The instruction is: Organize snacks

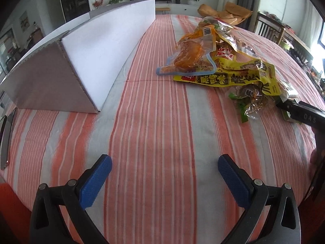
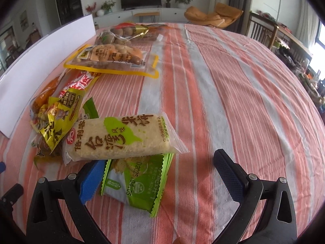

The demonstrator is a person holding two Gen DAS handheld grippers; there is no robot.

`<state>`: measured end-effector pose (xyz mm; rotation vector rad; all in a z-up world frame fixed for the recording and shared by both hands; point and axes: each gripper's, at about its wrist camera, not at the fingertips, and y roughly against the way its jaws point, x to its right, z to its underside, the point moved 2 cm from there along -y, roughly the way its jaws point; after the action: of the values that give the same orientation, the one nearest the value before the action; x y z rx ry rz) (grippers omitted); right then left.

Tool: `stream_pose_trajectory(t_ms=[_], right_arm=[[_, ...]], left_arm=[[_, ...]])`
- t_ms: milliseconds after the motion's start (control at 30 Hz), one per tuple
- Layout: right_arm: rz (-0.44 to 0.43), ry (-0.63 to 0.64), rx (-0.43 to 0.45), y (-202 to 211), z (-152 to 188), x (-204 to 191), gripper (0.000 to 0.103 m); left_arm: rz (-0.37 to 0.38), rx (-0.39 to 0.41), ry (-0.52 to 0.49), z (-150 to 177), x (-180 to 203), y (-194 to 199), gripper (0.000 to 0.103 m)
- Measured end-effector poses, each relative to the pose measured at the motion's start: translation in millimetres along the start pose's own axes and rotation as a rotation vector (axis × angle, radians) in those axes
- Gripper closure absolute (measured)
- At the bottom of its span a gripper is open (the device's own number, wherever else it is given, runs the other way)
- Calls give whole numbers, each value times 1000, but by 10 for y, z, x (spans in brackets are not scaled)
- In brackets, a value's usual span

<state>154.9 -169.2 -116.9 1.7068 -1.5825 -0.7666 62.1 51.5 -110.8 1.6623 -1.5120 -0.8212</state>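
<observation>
A pile of snack packets (image 1: 221, 61) lies on the striped tablecloth, right of a white cardboard box (image 1: 97, 57). My left gripper (image 1: 164, 172) is open and empty, well short of the pile. In the right wrist view a rice-cake packet (image 2: 121, 136) rests on a green-and-white packet (image 2: 138, 183), with a yellow packet (image 2: 59, 118) and a clear nut bag (image 2: 113, 59) beyond. My right gripper (image 2: 160, 170) is open, its jaws either side of the green packet, not closed on it. The right gripper also shows in the left wrist view (image 1: 300, 111) at the pile's near right.
The white box (image 2: 46, 61) stands along the left of the table. The striped cloth (image 1: 154, 122) covers the whole table. A dark flat object (image 1: 6, 138) lies at the table's left edge. Chairs and furniture stand beyond the far and right edges.
</observation>
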Motion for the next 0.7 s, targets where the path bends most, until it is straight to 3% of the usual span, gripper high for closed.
stream_pose_trajectory(t_ms=[233, 567, 700], right_arm=[[4, -8, 6, -9, -3, -9, 0], [4, -9, 5, -6, -9, -11, 0], [4, -9, 5, -9, -20, -17, 0]], left_arm=[[59, -79, -108, -409, 342, -237, 0], [64, 5, -104, -1382, 644, -820, 0], [73, 65, -107, -1542, 719, -938, 0]])
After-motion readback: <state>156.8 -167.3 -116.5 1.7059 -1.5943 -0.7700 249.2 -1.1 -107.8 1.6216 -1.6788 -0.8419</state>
